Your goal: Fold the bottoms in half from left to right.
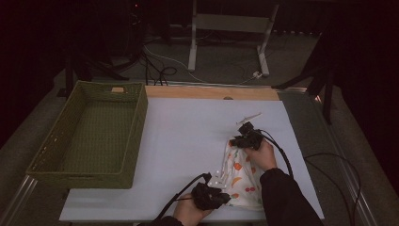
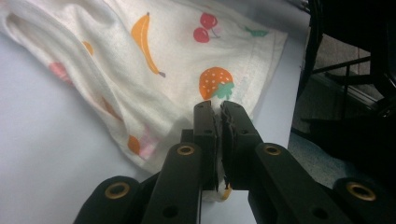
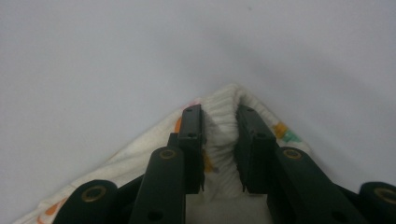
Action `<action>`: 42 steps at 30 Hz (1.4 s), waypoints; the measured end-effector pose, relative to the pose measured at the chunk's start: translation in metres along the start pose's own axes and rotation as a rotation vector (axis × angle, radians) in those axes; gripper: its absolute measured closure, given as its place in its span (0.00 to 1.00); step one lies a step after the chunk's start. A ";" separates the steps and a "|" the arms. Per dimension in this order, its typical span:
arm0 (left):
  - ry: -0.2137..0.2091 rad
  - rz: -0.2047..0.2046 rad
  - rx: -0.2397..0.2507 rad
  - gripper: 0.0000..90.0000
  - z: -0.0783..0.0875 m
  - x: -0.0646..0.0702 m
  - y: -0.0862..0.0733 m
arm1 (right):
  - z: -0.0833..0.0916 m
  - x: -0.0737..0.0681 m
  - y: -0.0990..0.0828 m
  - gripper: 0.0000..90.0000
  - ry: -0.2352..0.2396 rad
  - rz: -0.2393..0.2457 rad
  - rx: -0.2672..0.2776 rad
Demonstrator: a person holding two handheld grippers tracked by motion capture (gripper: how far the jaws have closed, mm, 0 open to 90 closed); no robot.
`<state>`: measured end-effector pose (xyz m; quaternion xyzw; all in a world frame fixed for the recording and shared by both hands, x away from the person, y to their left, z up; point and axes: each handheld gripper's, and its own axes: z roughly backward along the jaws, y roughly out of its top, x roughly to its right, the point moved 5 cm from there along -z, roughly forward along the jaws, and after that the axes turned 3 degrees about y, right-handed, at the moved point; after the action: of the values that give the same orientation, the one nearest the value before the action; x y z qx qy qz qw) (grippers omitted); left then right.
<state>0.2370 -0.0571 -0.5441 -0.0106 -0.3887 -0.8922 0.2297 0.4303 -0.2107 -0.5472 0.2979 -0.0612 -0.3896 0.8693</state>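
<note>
Left gripper (image 2: 215,112) — fingers (image 2: 204,133) pinched shut on the near hem of the fruit-print garment (image 1: 239,174), only a thin fold of cloth between them. Right gripper (image 3: 219,116) — fingers (image 3: 191,135) closed on a gathered, ribbed edge at the garment's far end, the bunched fabric filling the gap.

Garment: cream cloth with bananas, cherries and strawberries, lying crumpled on the white tabletop (image 1: 188,141) at the near right, stretched between the two grips.

Progress, as judged: both ends secured; lifting, straightening or moving the garment is not yet done.

Woven green basket (image 1: 44,165) — at the tabletop's left edge, well apart from the garment; nothing visible inside.
</note>
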 end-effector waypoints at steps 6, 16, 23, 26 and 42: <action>0.032 0.007 -0.002 0.96 0.024 -0.013 -0.008 | -0.006 -0.008 0.019 0.81 0.026 -0.016 0.016; 0.076 0.034 -0.026 0.96 0.060 -0.033 -0.031 | -0.030 -0.035 0.050 0.81 0.081 0.002 0.039; 0.058 0.062 -0.020 0.93 0.065 -0.036 -0.040 | -0.048 -0.051 0.061 0.77 0.118 0.026 0.029; 0.049 0.057 -0.001 0.86 0.060 -0.032 -0.032 | -0.046 -0.052 0.062 0.66 0.123 0.034 0.045; 0.020 0.030 -0.061 0.71 0.004 -0.018 -0.016 | -0.037 -0.038 0.045 0.73 0.123 0.055 -0.019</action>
<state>0.2460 -0.0372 -0.5557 -0.0145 -0.3589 -0.9001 0.2467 0.4453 -0.1425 -0.5474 0.3111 -0.0120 -0.3473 0.8846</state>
